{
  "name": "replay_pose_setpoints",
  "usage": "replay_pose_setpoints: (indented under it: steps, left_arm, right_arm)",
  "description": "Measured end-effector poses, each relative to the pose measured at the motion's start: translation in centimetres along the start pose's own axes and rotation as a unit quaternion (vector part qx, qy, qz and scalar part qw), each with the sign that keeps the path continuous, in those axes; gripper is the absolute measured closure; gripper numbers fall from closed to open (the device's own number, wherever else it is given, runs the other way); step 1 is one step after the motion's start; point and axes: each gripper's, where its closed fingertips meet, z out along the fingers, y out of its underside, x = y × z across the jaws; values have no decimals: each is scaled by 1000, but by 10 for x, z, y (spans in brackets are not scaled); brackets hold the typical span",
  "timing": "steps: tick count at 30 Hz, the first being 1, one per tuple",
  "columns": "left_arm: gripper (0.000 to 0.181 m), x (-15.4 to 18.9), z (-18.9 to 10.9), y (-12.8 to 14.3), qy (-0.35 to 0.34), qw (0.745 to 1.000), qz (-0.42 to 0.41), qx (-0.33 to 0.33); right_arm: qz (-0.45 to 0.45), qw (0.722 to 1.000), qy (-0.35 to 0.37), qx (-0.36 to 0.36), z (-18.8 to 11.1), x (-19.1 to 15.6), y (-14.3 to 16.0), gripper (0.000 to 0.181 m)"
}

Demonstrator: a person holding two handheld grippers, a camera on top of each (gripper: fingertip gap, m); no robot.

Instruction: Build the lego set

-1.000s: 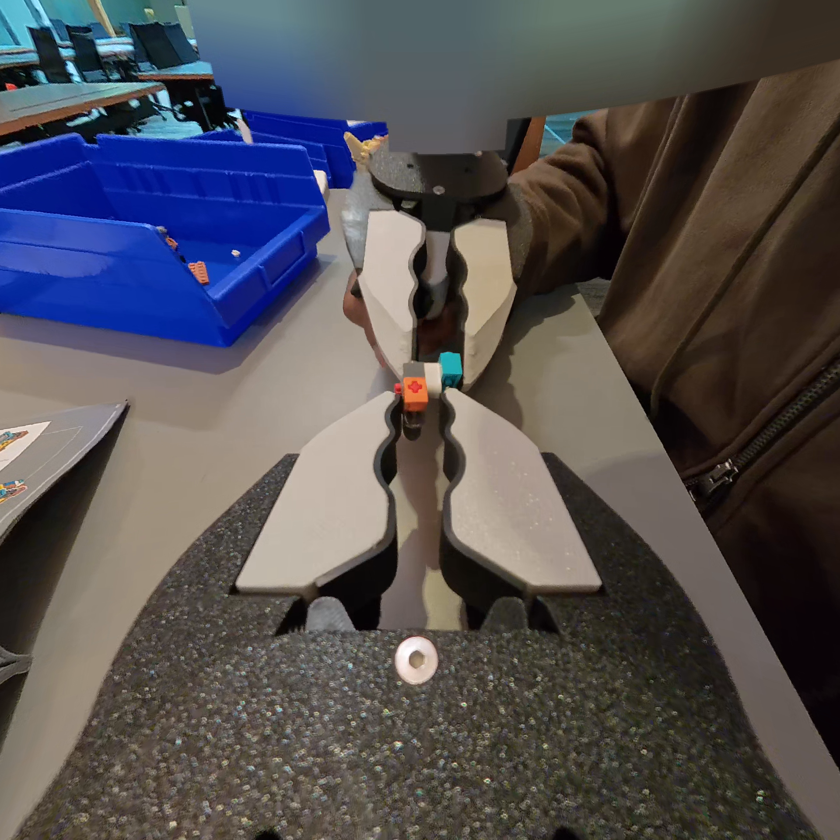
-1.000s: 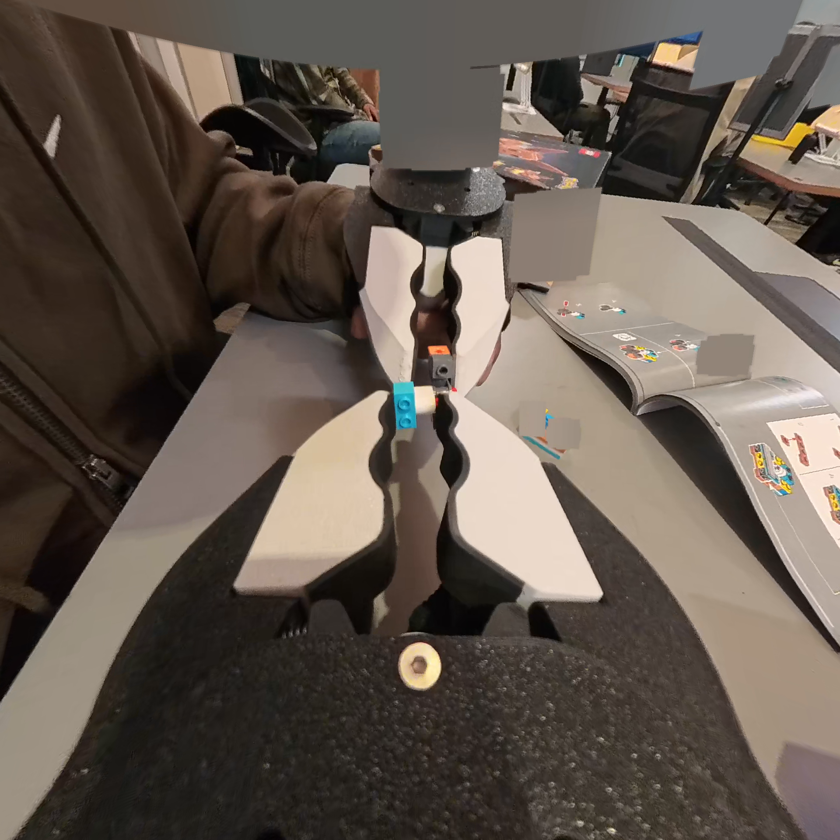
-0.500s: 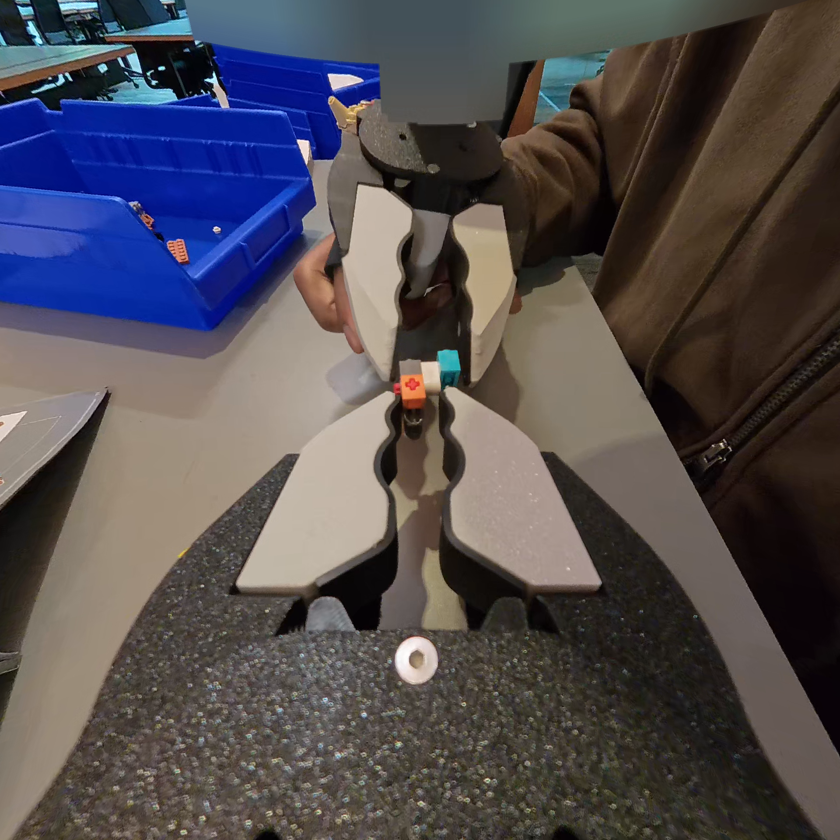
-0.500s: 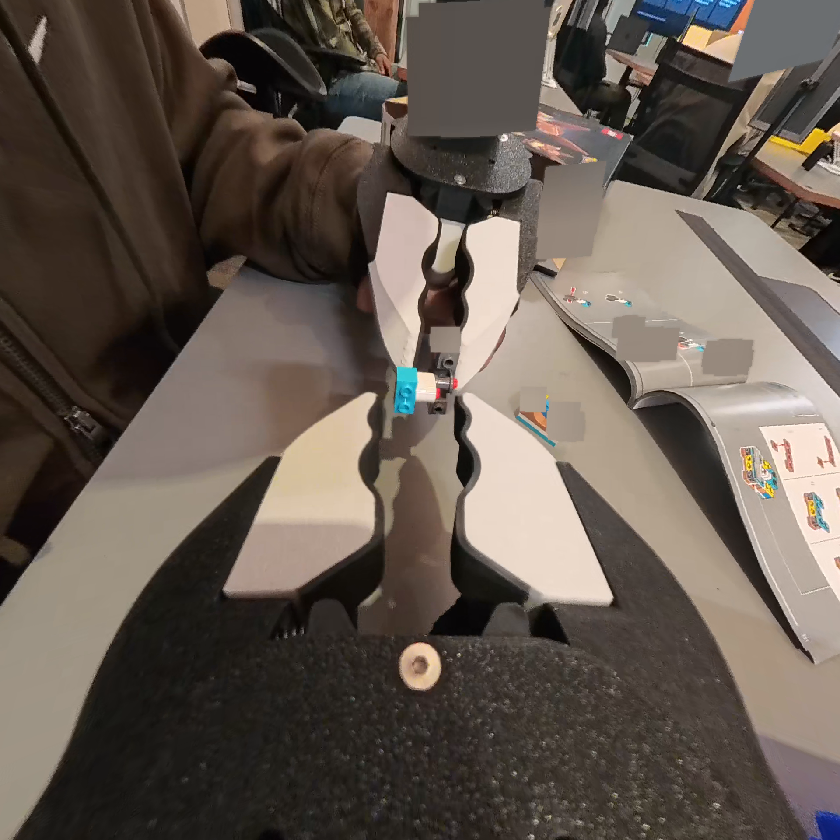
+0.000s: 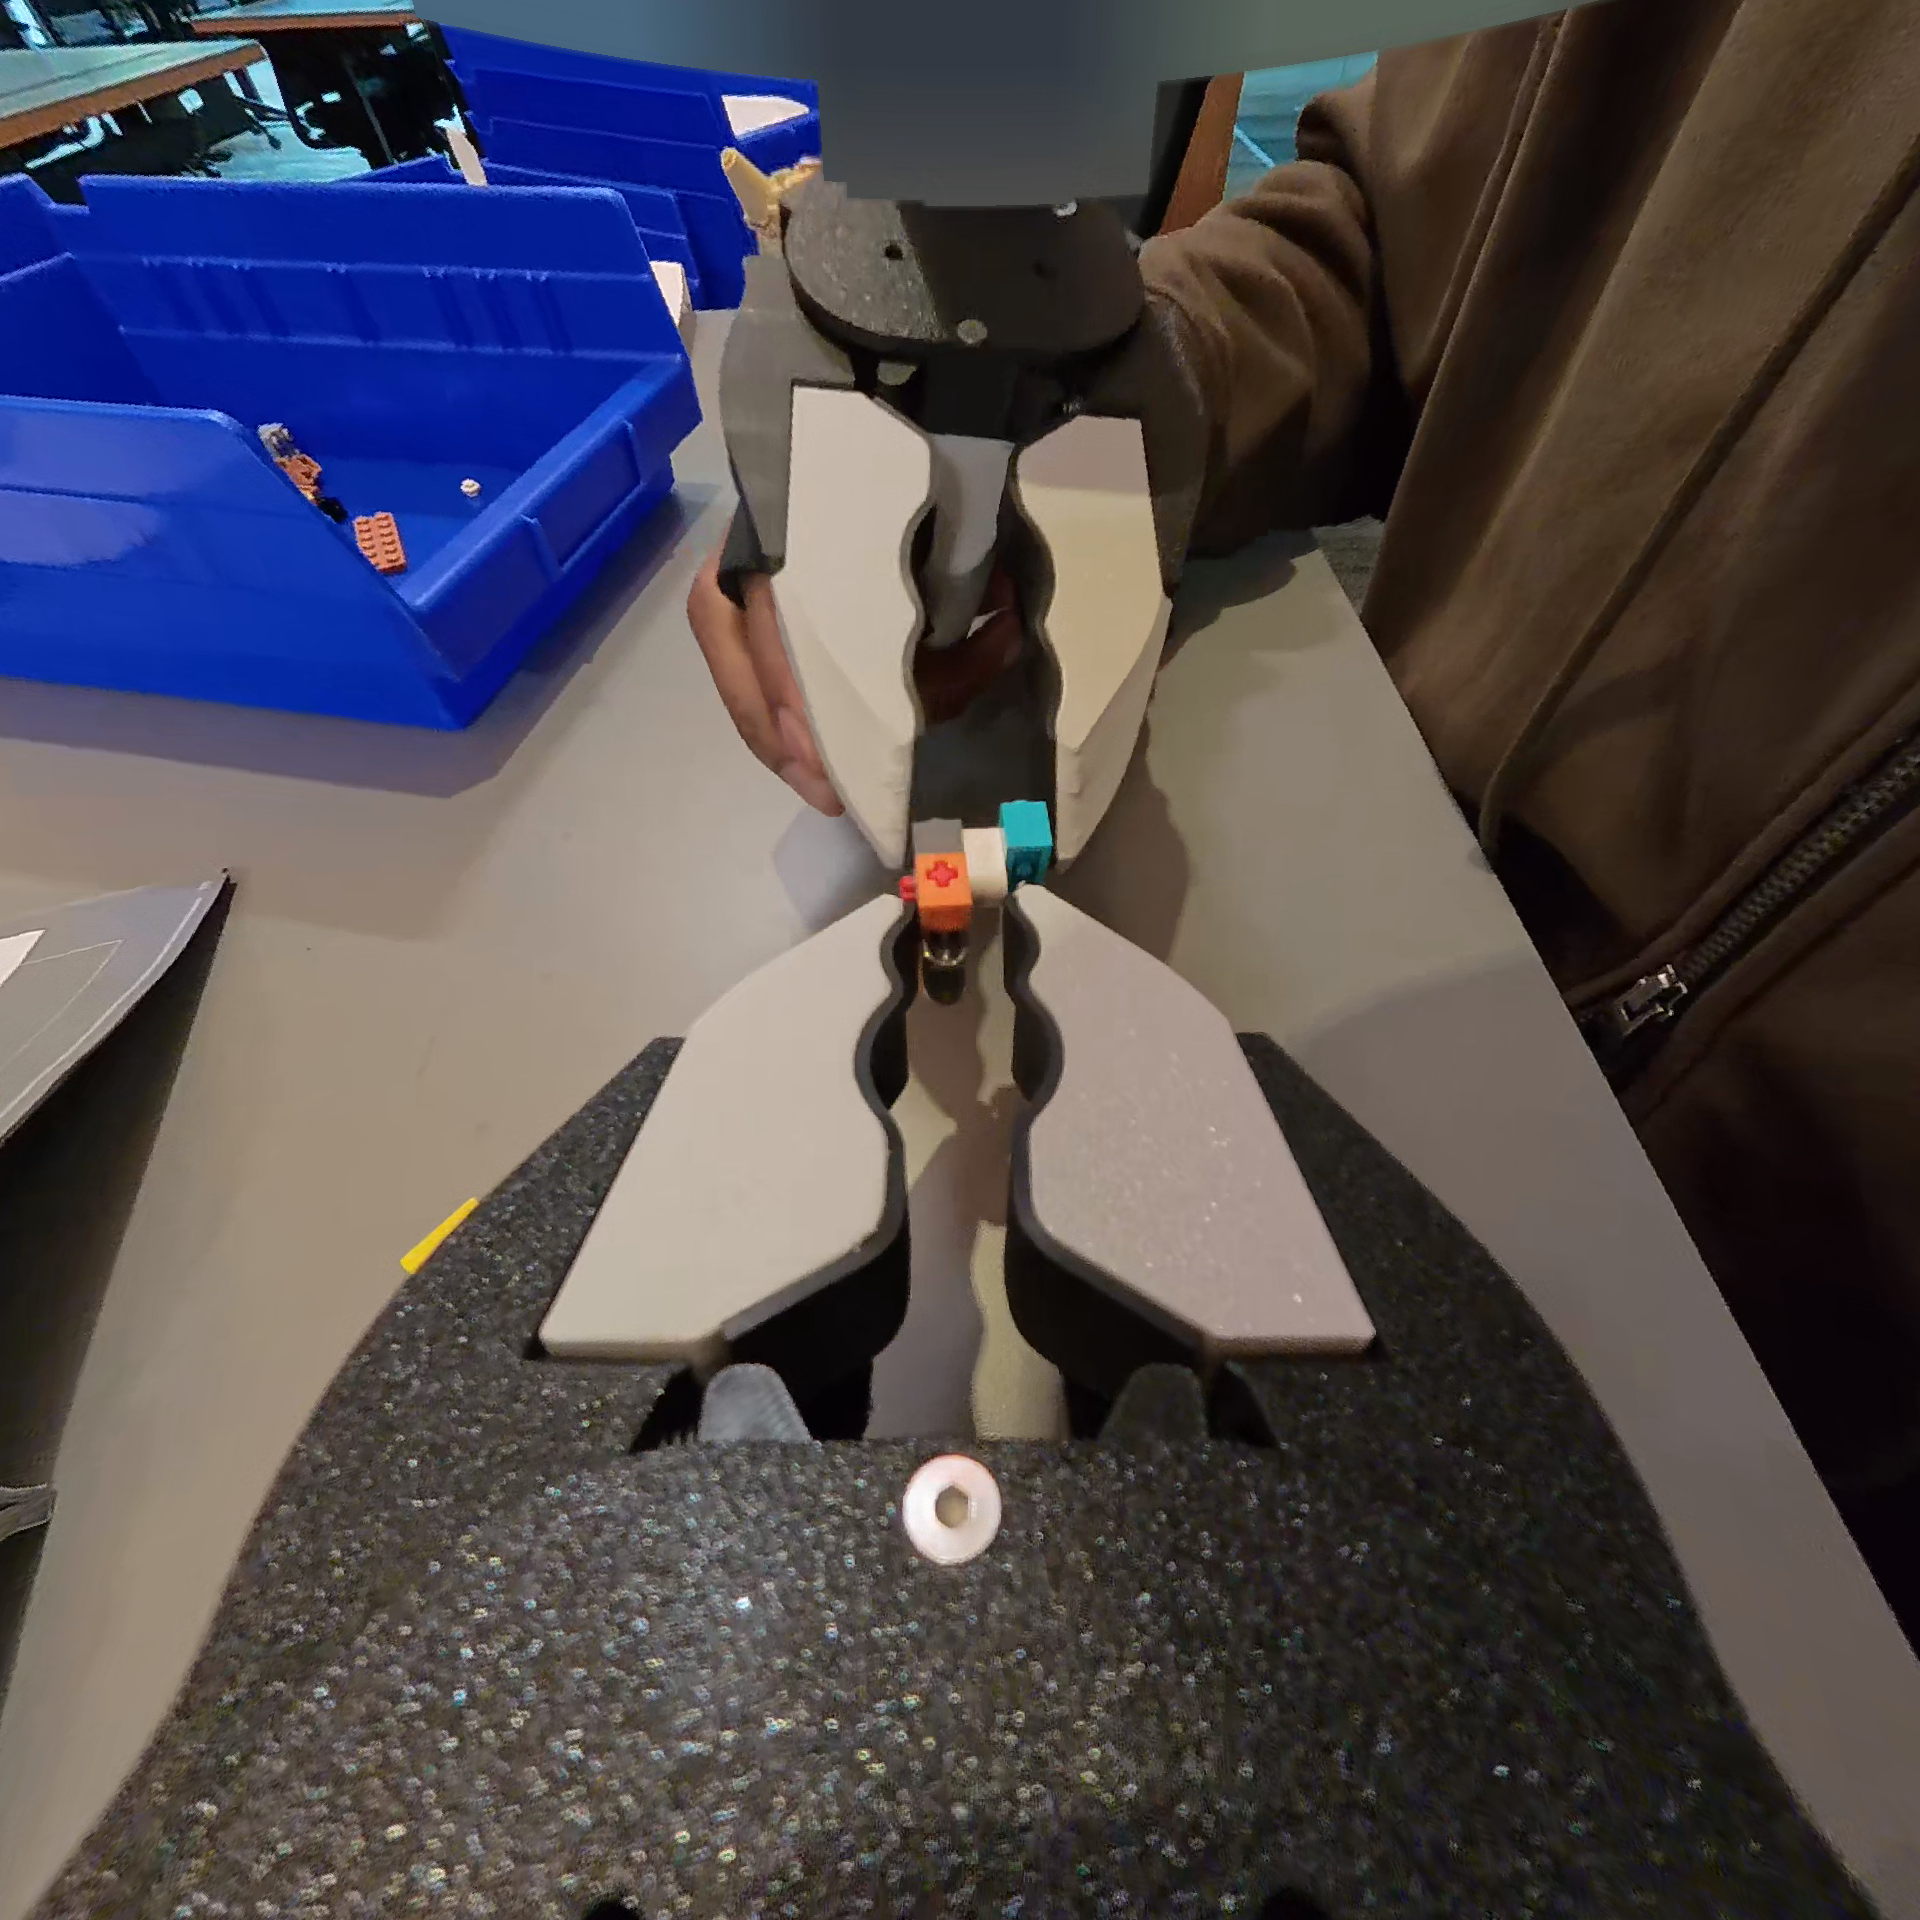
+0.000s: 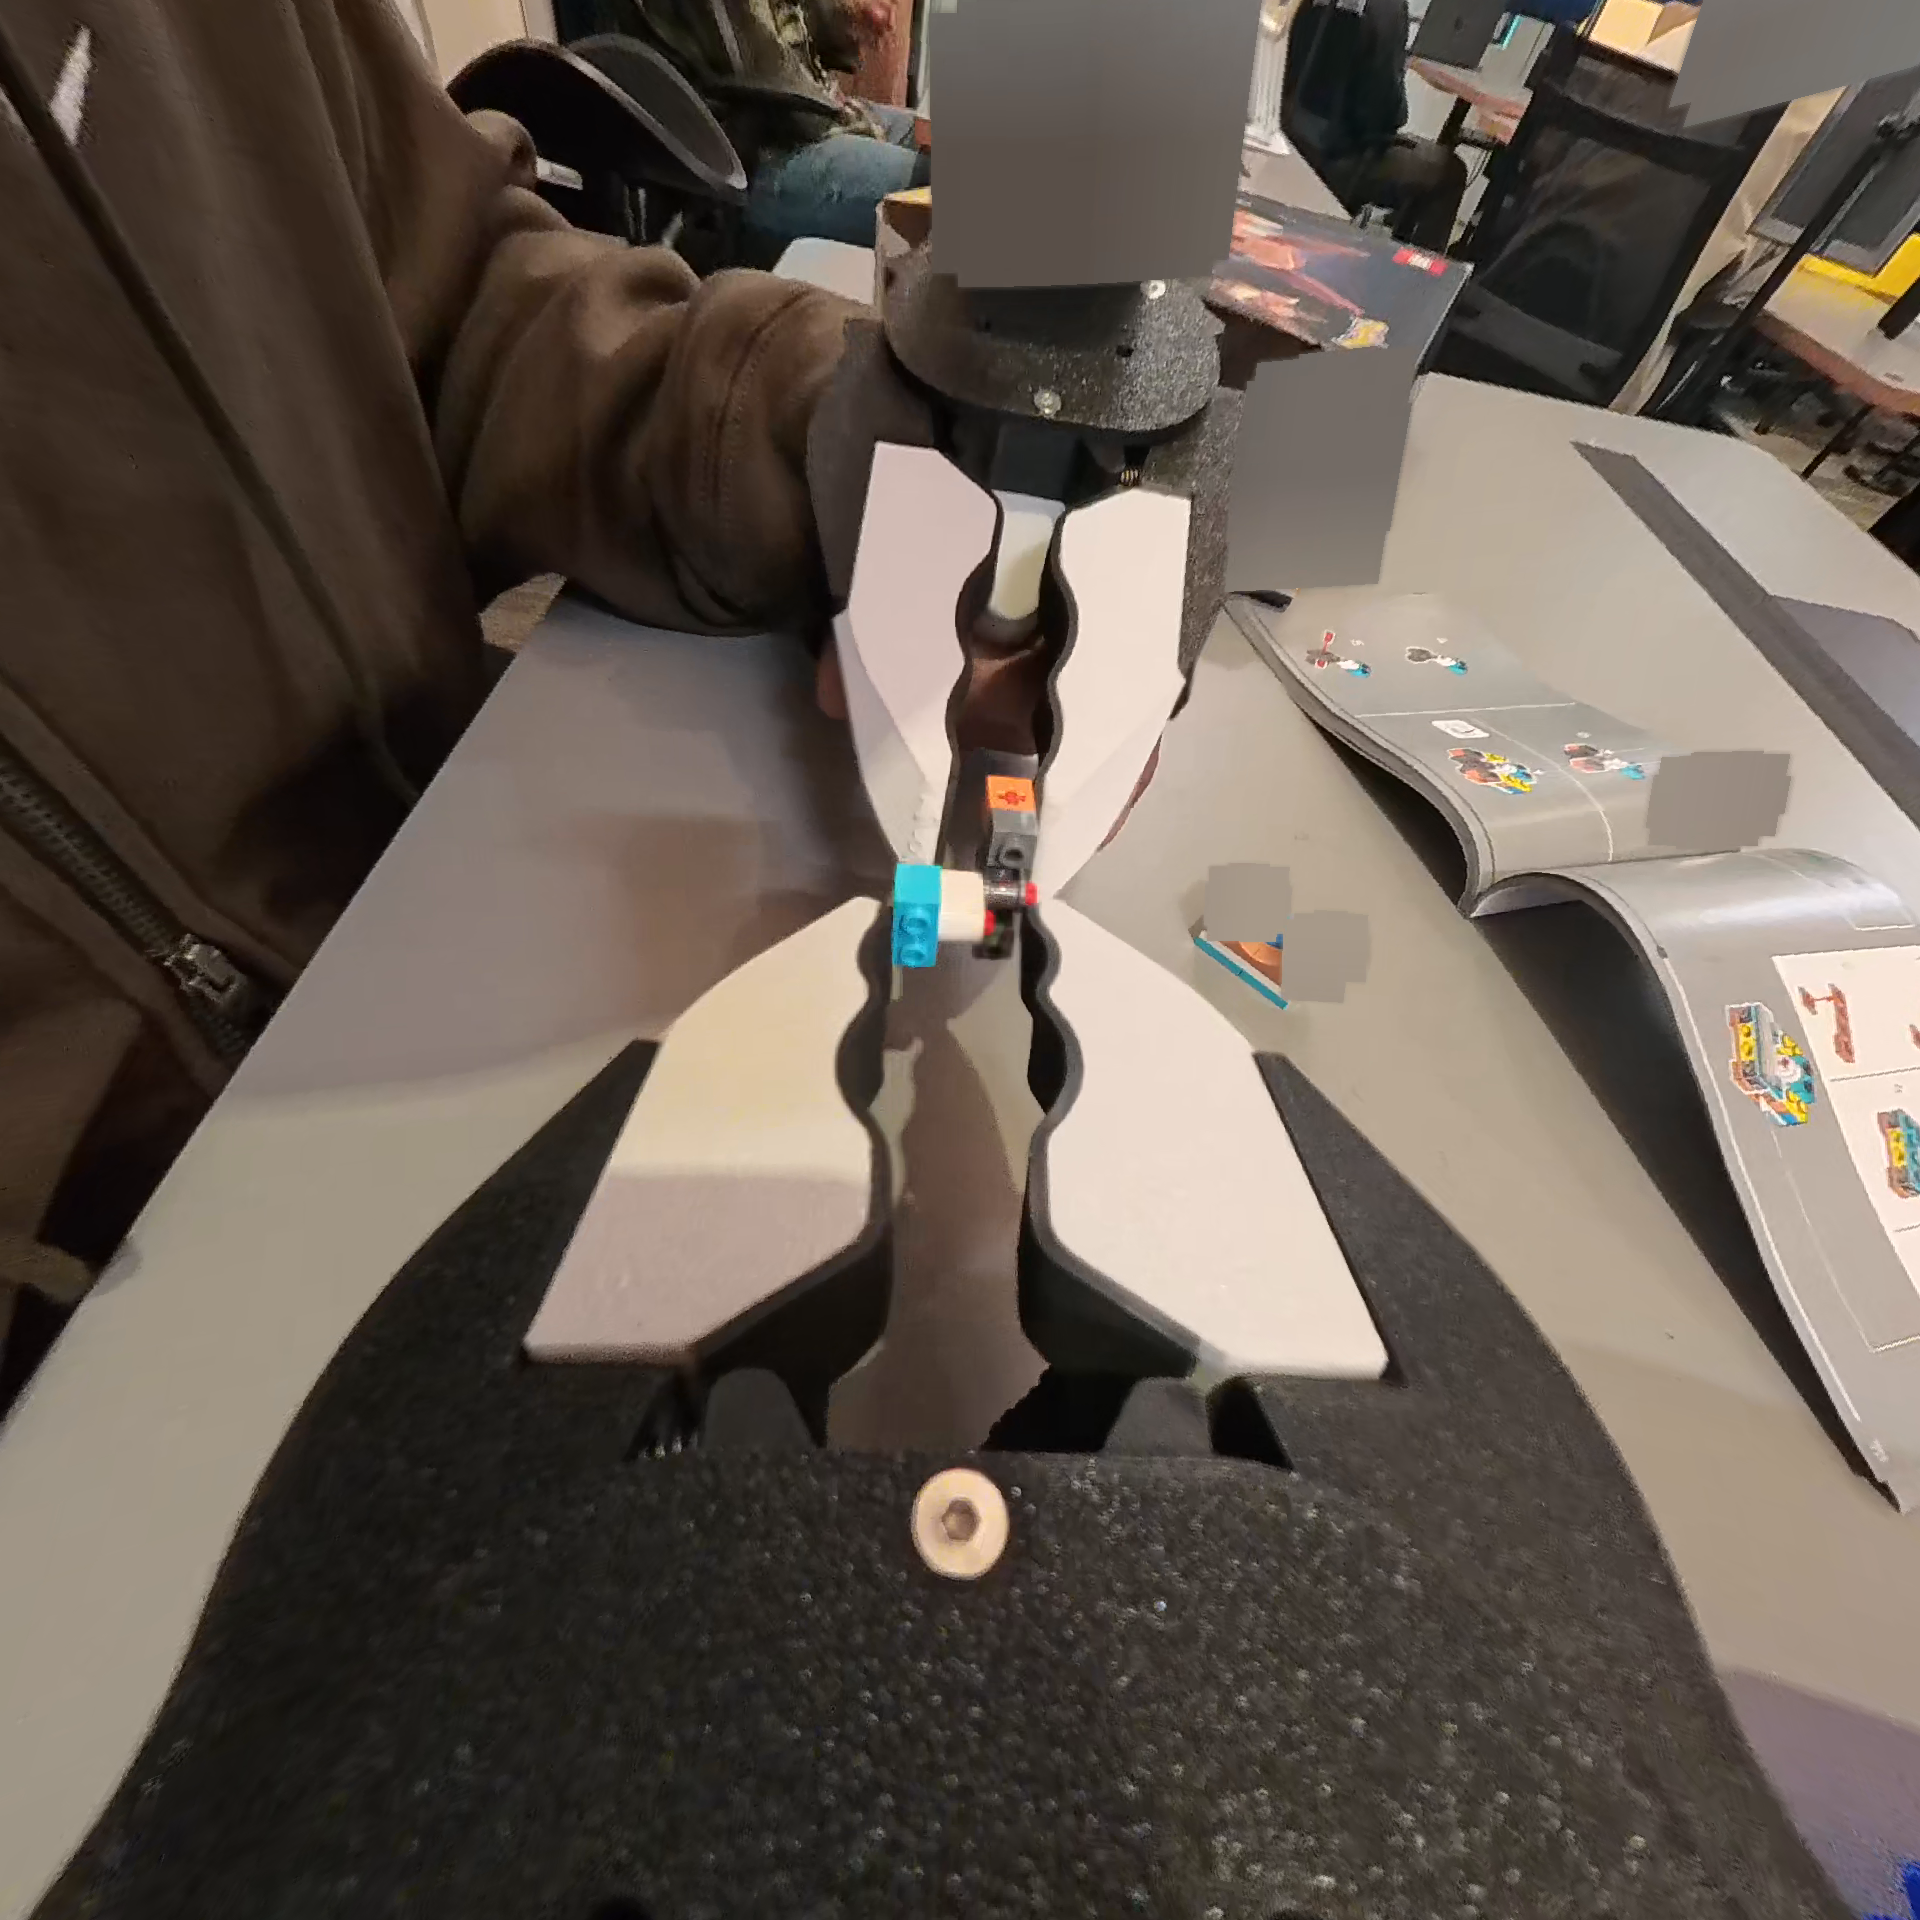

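Observation:
My two grippers meet tip to tip above the grey table (image 5: 436, 935). My left gripper (image 5: 954, 914) is shut on a small orange and grey lego piece (image 5: 943, 891), which also shows in the right wrist view (image 6: 1010, 816). My right gripper (image 6: 961, 920) is shut on a teal and white lego piece (image 6: 935, 916) with a dark pin and red tip; it also shows in the left wrist view (image 5: 1008, 847). The two pieces touch side by side. I cannot tell whether they are locked together.
Blue bins (image 5: 540, 488) stand at the far left, one holding an orange plate (image 5: 379, 540). An open instruction booklet (image 6: 1558, 821) and a small loose part (image 6: 1242, 966) lie to the right. A yellow piece (image 5: 438, 1234) lies near my left gripper. A person's brown jacket (image 5: 1610, 520) borders the table edge. The grippers are tip to tip, or close to it.
Both grippers stay shut and tip to tip. The pair has shifted a little and the right gripper tilts more steeply. The orange piece shows again in the right wrist view.

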Motion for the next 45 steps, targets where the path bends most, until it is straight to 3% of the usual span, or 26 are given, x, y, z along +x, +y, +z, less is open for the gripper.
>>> replay_pose_setpoints:
  steps: [45]
  left_arm:
    - [166,-7,-1,1,-21,1000,0,-1]
  right_arm:
    - [-7,1000,25,6,3,6,1,161]
